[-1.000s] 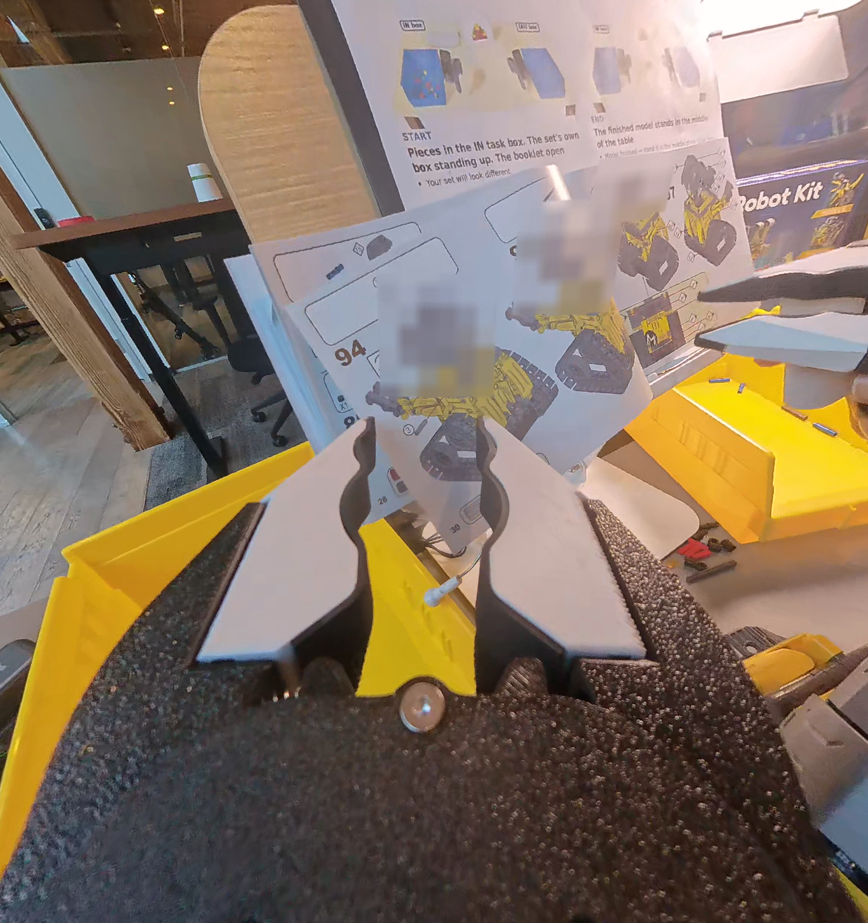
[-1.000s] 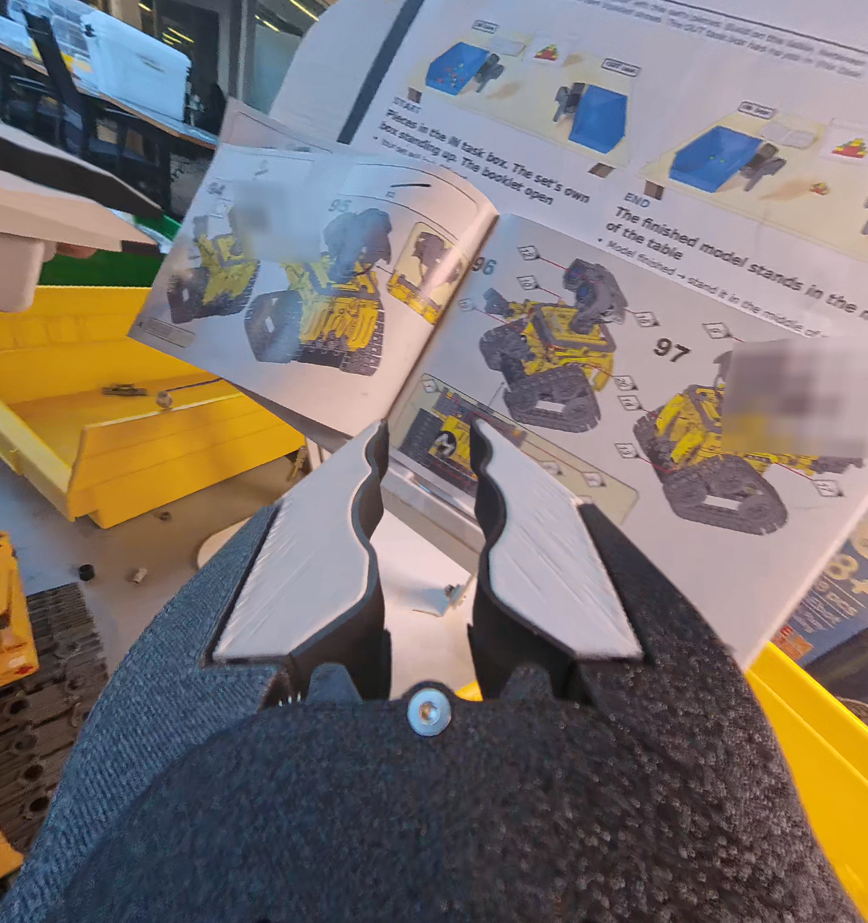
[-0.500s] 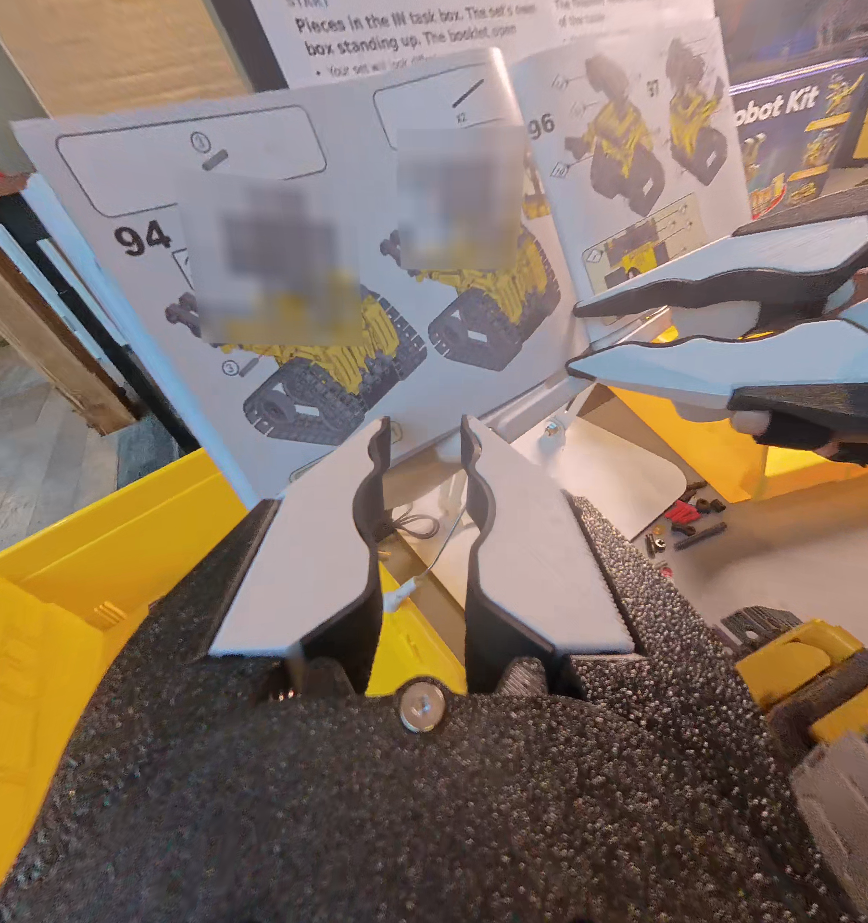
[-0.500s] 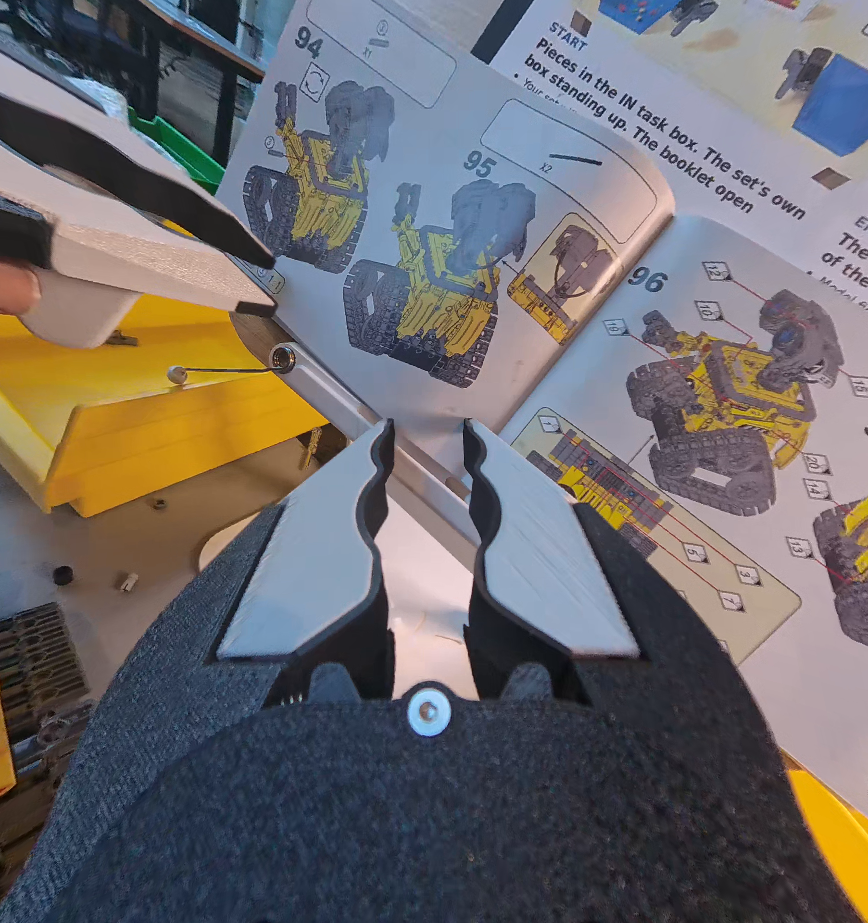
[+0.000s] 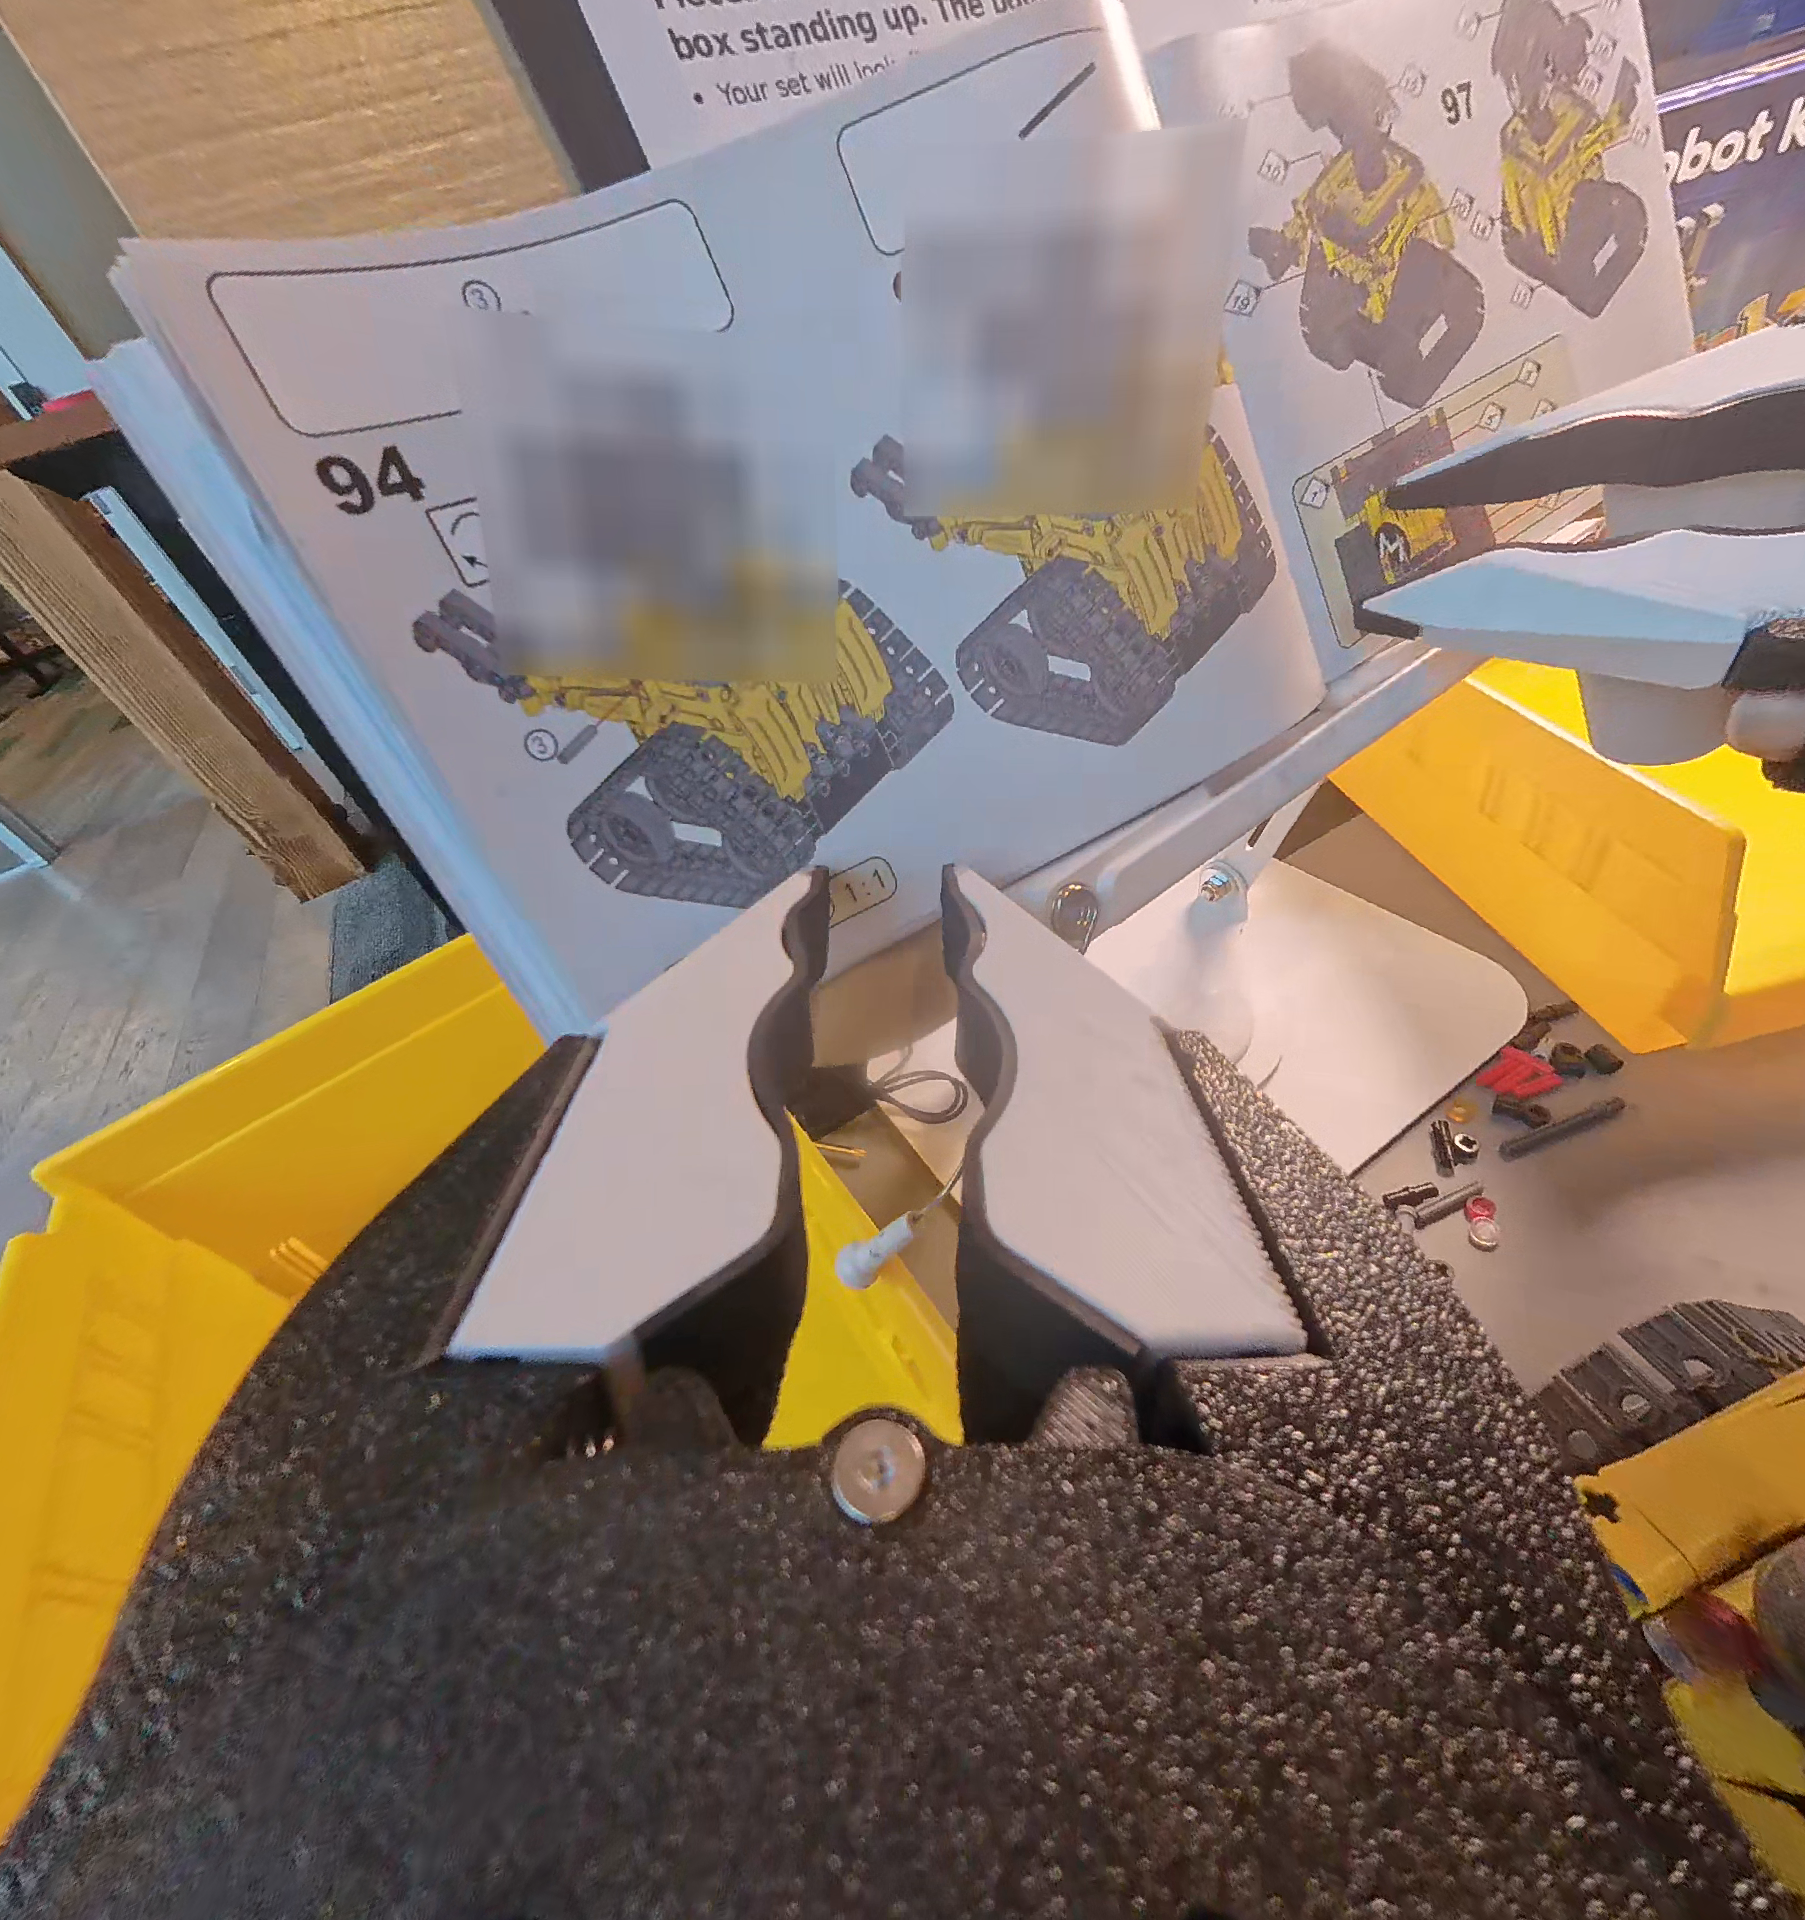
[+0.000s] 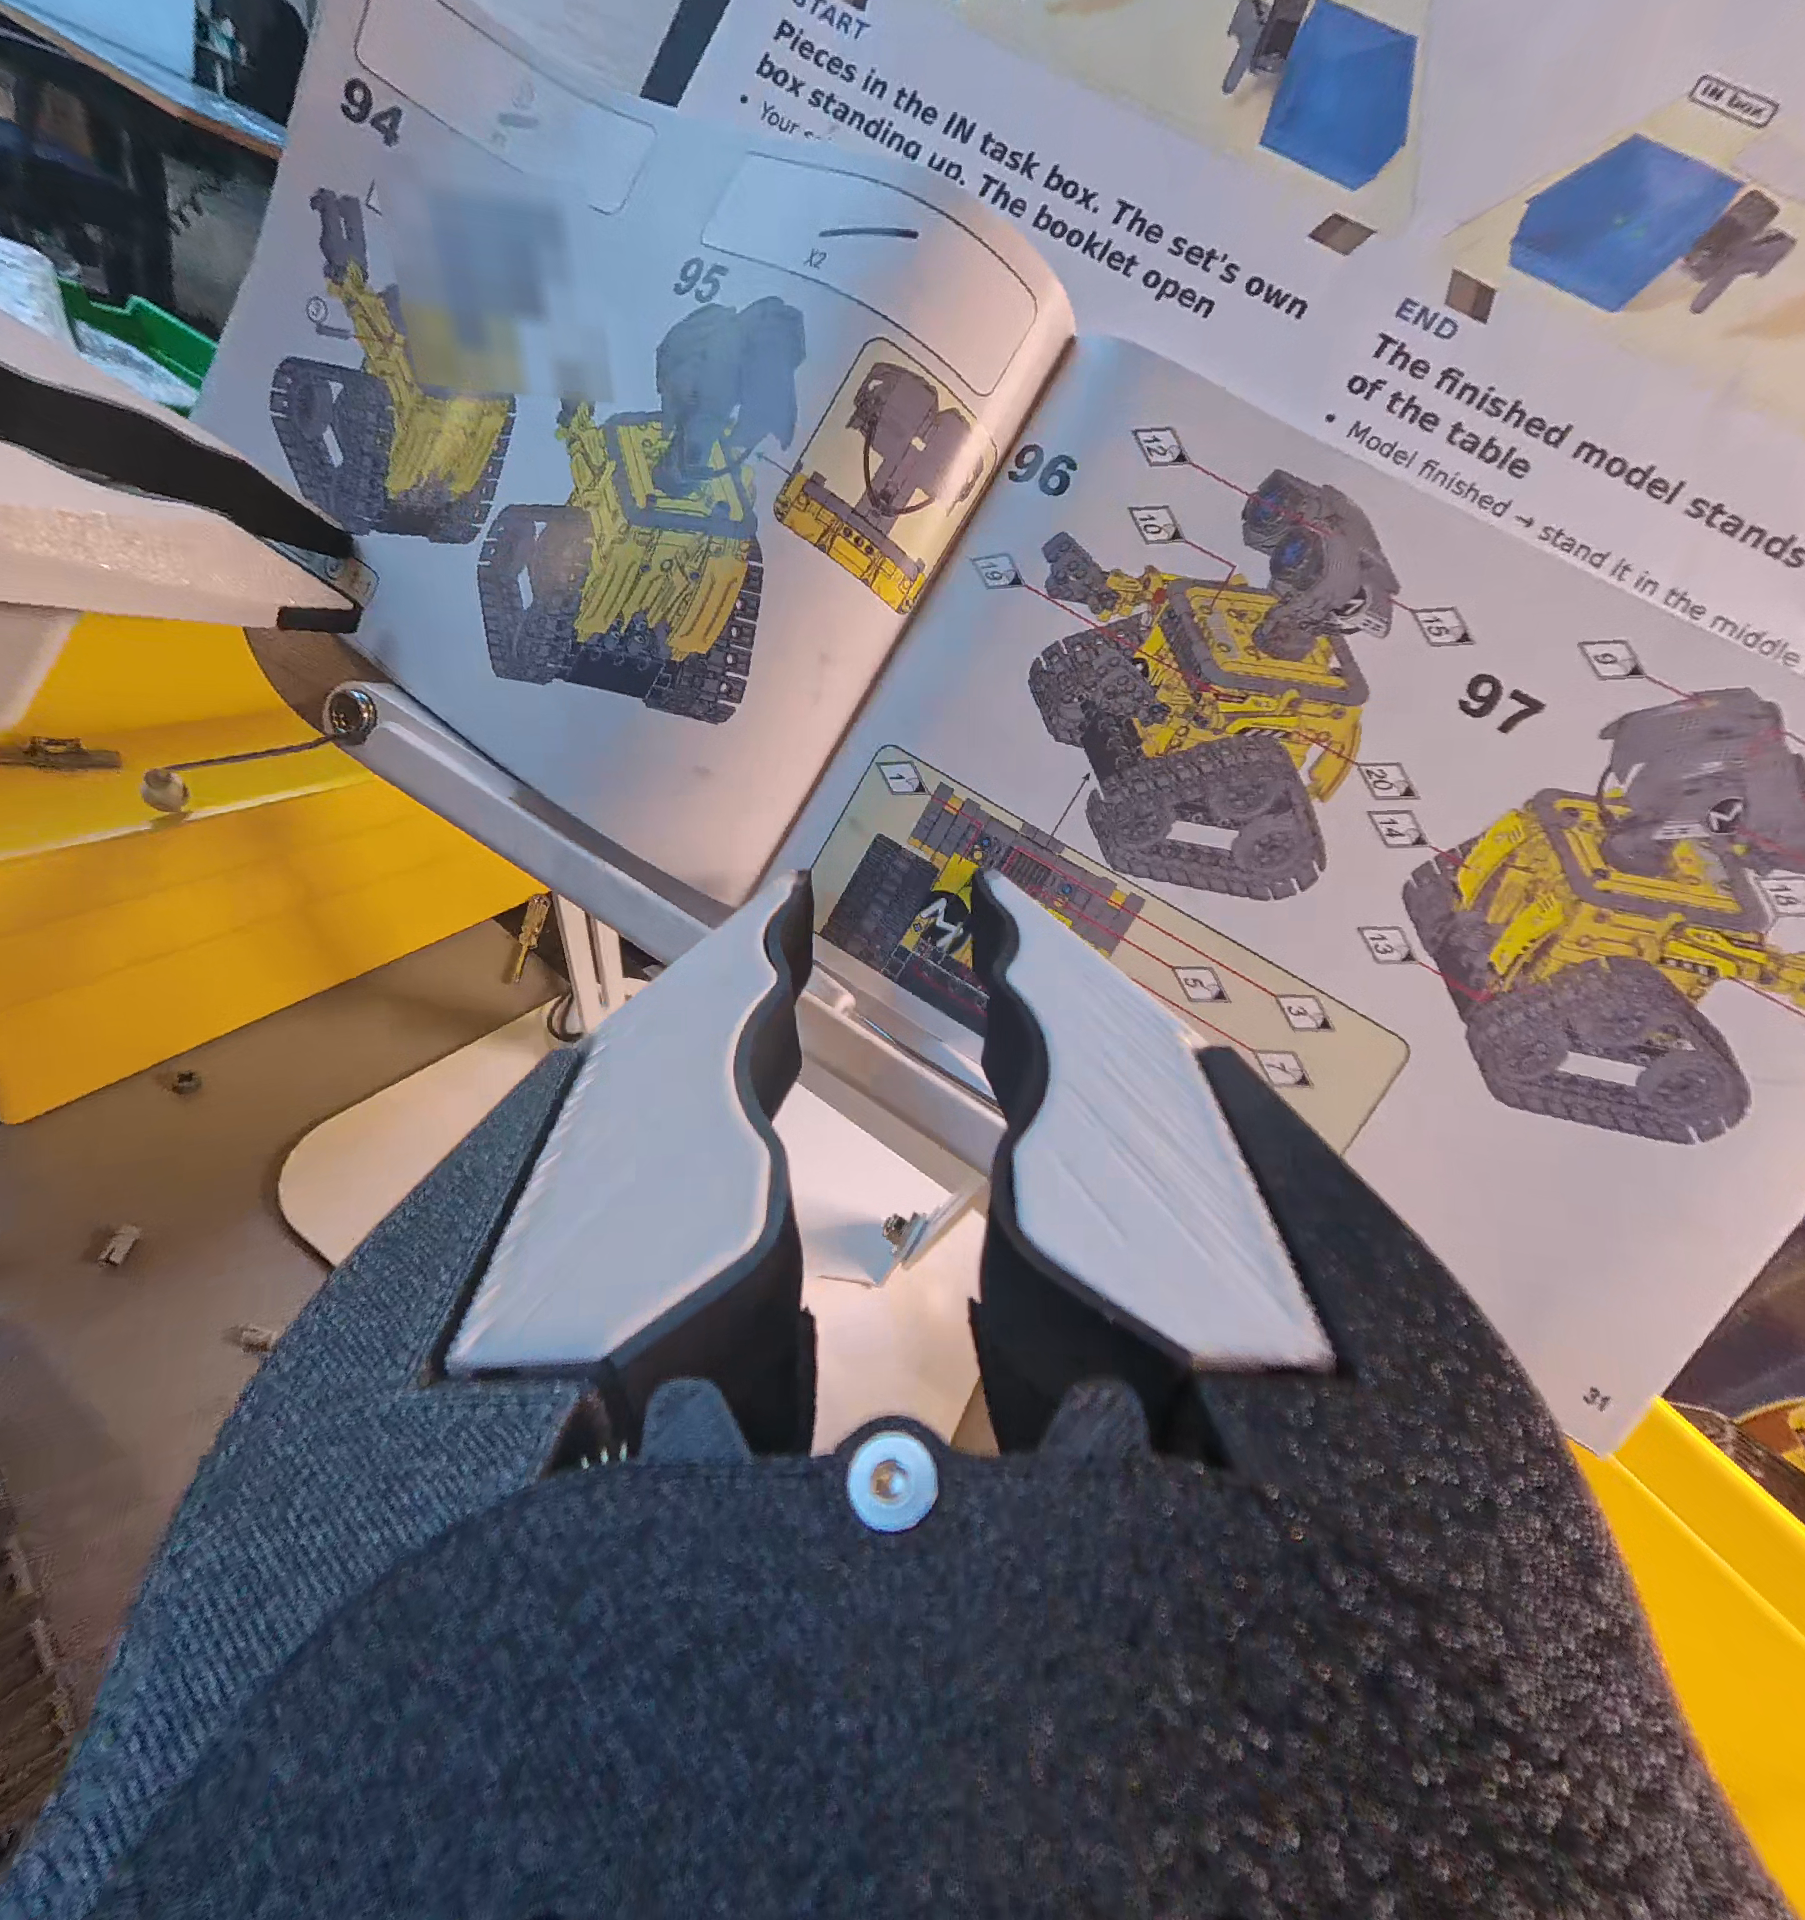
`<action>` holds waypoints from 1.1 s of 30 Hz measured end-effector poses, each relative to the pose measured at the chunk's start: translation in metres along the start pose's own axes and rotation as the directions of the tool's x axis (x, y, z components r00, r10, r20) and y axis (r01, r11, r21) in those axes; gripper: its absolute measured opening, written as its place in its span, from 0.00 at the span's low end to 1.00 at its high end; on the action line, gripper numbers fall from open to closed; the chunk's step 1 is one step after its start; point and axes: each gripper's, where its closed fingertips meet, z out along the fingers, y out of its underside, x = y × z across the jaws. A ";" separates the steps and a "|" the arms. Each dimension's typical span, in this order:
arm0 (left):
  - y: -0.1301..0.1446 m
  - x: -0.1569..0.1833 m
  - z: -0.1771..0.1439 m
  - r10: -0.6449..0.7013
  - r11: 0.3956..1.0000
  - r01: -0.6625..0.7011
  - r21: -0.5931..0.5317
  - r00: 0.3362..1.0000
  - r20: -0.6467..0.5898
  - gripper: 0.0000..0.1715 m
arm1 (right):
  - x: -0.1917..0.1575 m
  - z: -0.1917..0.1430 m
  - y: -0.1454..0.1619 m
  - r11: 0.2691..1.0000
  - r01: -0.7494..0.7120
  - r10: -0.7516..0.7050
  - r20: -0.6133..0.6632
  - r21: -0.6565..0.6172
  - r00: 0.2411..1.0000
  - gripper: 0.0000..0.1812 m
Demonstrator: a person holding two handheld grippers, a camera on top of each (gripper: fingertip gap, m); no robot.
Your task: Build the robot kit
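Observation:
An open instruction booklet leans on a white metal stand, its pages showing a yellow tracked model. My left gripper is open and empty, its tips just in front of the left page's bottom edge. It also shows in the right wrist view, at the booklet's lower left corner. My right gripper is open and empty, close before the lower part of the right page. It also shows in the left wrist view. I cannot tell whether either gripper touches the paper.
Yellow bins stand left and right of the stand's white base plate. Small loose parts lie on the table. A yellow tracked model sits at the lower right. A printed sheet and a kit box stand behind.
Both grippers have moved closer to the booklet. The left page, bent outward a second ago, now lies flatter against the stand. Both grippers stay open.

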 end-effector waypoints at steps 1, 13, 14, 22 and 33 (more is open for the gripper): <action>0.000 0.000 0.000 -0.003 1.000 0.003 0.000 1.000 -0.006 0.12 | 0.001 0.000 0.001 1.000 0.002 -0.001 0.004 -0.005 1.000 0.17; -0.017 -0.006 -0.023 -0.030 0.999 0.031 0.032 0.999 -0.031 0.21 | 0.021 -0.032 -0.020 0.982 -0.182 0.173 0.130 0.056 0.976 0.21; -0.022 -0.009 -0.028 -0.042 0.998 0.042 0.046 0.999 -0.020 0.21 | 0.024 -0.039 -0.028 0.979 -0.191 0.181 0.128 0.076 0.975 0.21; -0.050 -0.009 -0.113 -0.136 0.983 0.130 0.133 0.990 0.036 0.27 | 0.012 -0.115 -0.026 0.988 -0.157 0.157 0.087 -0.002 0.984 0.28; 0.040 0.101 -0.379 -0.212 0.975 0.196 0.105 0.960 0.180 0.32 | -0.123 -0.296 0.003 0.961 -0.249 0.269 0.198 -0.118 0.943 0.36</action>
